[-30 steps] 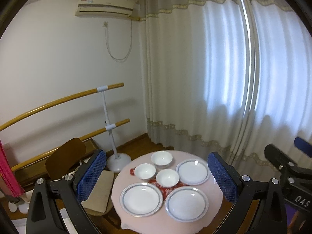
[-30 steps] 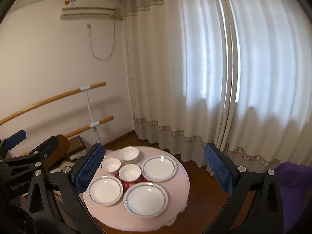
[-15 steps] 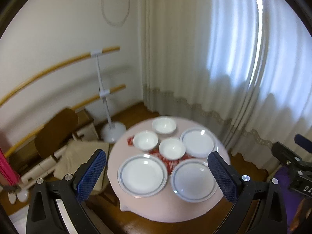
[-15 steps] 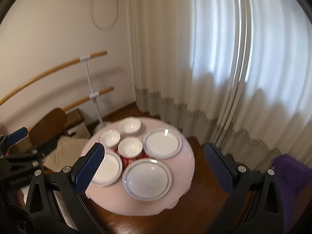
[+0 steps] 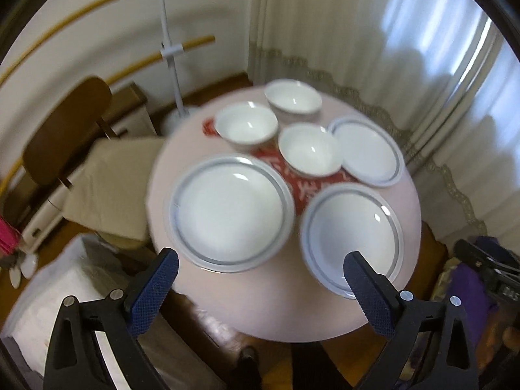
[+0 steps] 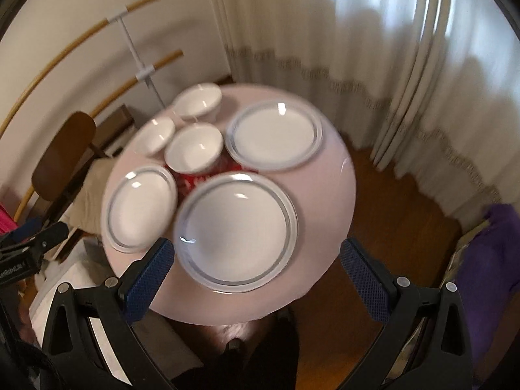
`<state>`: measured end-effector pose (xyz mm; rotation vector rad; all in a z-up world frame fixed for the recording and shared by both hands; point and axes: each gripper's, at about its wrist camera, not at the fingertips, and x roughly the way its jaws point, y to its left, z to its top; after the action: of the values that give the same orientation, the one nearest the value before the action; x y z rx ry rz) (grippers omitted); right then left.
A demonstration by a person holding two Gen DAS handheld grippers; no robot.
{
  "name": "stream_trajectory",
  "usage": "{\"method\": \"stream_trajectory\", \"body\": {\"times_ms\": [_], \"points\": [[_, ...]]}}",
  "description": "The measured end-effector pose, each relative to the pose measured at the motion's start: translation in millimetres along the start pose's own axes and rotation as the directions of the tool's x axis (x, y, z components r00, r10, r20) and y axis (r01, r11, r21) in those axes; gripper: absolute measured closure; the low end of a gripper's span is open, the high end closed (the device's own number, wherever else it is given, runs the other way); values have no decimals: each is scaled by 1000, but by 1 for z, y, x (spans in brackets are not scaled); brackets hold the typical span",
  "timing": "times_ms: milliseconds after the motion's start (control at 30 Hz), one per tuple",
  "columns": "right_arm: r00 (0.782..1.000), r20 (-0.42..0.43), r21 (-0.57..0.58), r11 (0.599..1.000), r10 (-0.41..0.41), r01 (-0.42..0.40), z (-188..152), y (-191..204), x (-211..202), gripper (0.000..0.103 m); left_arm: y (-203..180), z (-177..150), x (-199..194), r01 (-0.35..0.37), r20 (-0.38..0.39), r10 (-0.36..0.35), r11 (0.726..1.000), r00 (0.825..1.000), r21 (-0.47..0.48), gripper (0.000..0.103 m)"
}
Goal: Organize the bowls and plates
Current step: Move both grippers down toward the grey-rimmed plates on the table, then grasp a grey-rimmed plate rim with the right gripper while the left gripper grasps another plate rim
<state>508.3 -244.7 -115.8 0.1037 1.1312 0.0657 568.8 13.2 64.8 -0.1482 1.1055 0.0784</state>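
Note:
A small round pink table (image 5: 260,305) (image 6: 331,195) carries three white plates with grey rims and three white bowls. In the left wrist view the near-left plate (image 5: 230,211), near-right plate (image 5: 352,239) and far-right plate (image 5: 367,149) ring the bowls (image 5: 308,151) (image 5: 247,125) (image 5: 292,97). The right wrist view shows the plates (image 6: 237,230) (image 6: 274,135) (image 6: 139,206) and the bowls (image 6: 195,148) (image 6: 156,135) (image 6: 198,99). My left gripper (image 5: 260,279) hangs open above the table's near edge, empty. Likewise my right gripper (image 6: 256,269) is open and empty over the near plate.
A red mat (image 5: 305,188) lies under the middle bowl. A wooden chair (image 5: 65,130) with a beige cushion stands left of the table. Curtains (image 6: 357,32) hang behind, wooden rails (image 5: 97,6) line the left wall, and purple cloth (image 6: 487,260) lies at right.
Both grippers have tilted down and come much closer to the table, so the plates and bowls now fill the middle of each view. Both stay open.

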Motion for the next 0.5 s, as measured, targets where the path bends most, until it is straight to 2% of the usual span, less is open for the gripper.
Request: {"method": "stream_trajectory", "body": {"times_ms": [133,200,367,500], "points": [[992,-111,-40,998,53,-57,15,-32,62,4,-15,14,46,-5,-64,1,998,998,-61,7],[984,-157,-56,994,82,-92,23,-43,86,10,-20,18,69,1,-108,-13,994,994,-114,8],[954,-261,-96,979,147,-177,38,-61,139,14,-29,19,126,-33,-169,-4,976,986,-213,10],[922,-327,-116,960,207,-256,36,-65,170,24,-33,14,164,-66,-213,11,965,977,-253,21]]}}
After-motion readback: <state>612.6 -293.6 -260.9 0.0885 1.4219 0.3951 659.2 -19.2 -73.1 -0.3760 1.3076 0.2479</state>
